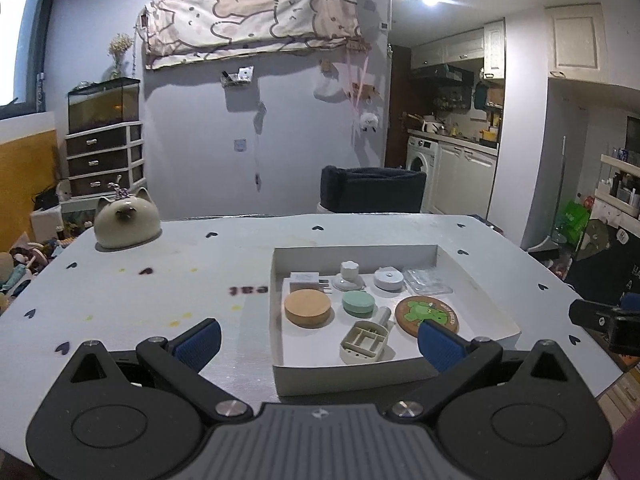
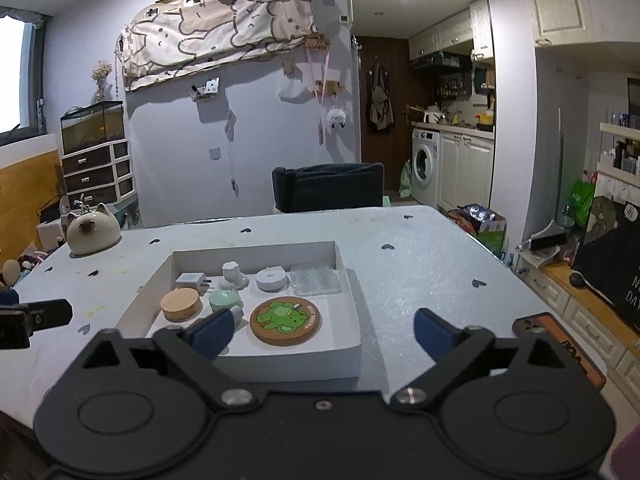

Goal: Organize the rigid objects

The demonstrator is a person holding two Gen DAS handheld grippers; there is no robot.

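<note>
A shallow white box [image 1: 496,312] [image 2: 352,316] on the table holds several small items: a wooden disc [image 1: 308,307] [image 2: 181,304], a mint green case [image 1: 358,304] [image 2: 226,301], a green frog coaster [image 1: 426,314] [image 2: 286,321], a white charger plug [image 1: 306,280] [image 2: 192,281], a white suction hook [image 1: 349,276] [image 2: 233,274], a round white puck [image 1: 389,278] [image 2: 272,279], a clear plastic case [image 1: 427,281] [image 2: 315,280] and a beige holder [image 1: 364,342]. My left gripper [image 1: 320,340] is open and empty at the box's near edge. My right gripper [image 2: 324,332] is open and empty, also near the box front.
A ceramic cat jar [image 1: 127,220] [image 2: 93,232] stands at the table's far left. A dark chair back [image 1: 374,190] [image 2: 328,188] is behind the table. A phone in an orange case [image 2: 560,348] lies near the table's right edge.
</note>
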